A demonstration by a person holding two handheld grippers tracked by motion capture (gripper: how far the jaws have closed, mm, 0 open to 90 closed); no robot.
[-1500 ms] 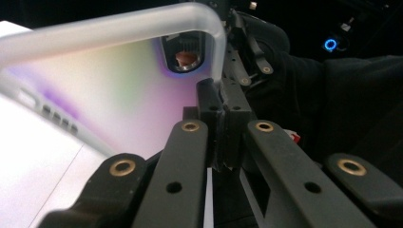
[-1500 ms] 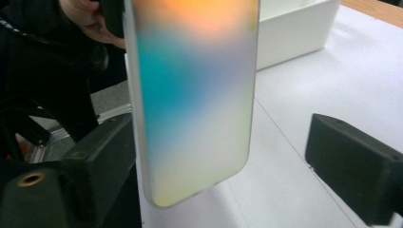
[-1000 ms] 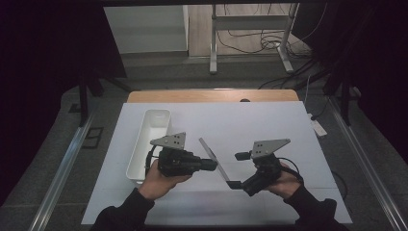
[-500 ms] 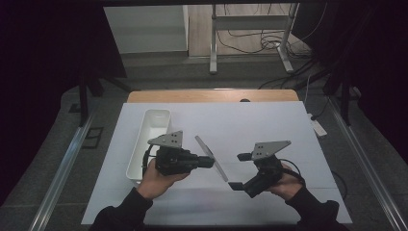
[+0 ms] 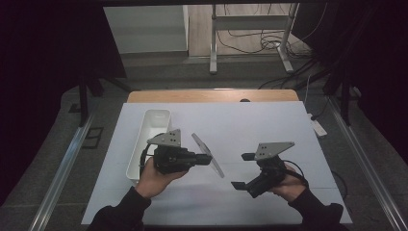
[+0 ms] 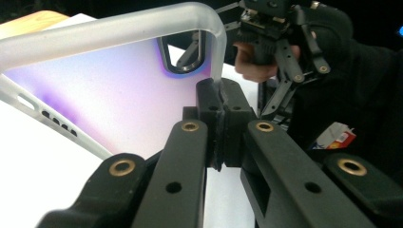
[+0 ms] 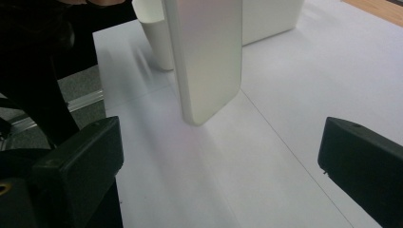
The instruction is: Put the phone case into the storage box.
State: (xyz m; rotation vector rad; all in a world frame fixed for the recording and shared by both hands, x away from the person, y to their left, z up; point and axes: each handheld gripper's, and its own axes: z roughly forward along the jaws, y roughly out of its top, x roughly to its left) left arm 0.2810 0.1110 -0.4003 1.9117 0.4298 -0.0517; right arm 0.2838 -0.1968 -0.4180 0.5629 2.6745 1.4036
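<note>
Left gripper (image 5: pixel 208 159) lifts the phone case (image 5: pixel 208 155) clamped by its edge above the table (image 5: pixel 269 120), nearer the white tray (image 5: pixel 149 139) than before. Right gripper (image 5: pixel 244 171) has let go, jaws wide apart — handover looks complete.

We are seeing one phone case (image 5: pixel 208 154), one white bin (image 5: pixel 149 142), one table (image 5: pixel 269 125) and two grippers: left (image 5: pixel 208 158), right (image 5: pixel 244 171).

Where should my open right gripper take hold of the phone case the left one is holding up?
Take the phone case by its free lower end, nearest the right gripper, jaws across its thin walls. The left gripper already pinches the rim by the camera cutout, and the flat back is likely too broad to span.
</note>
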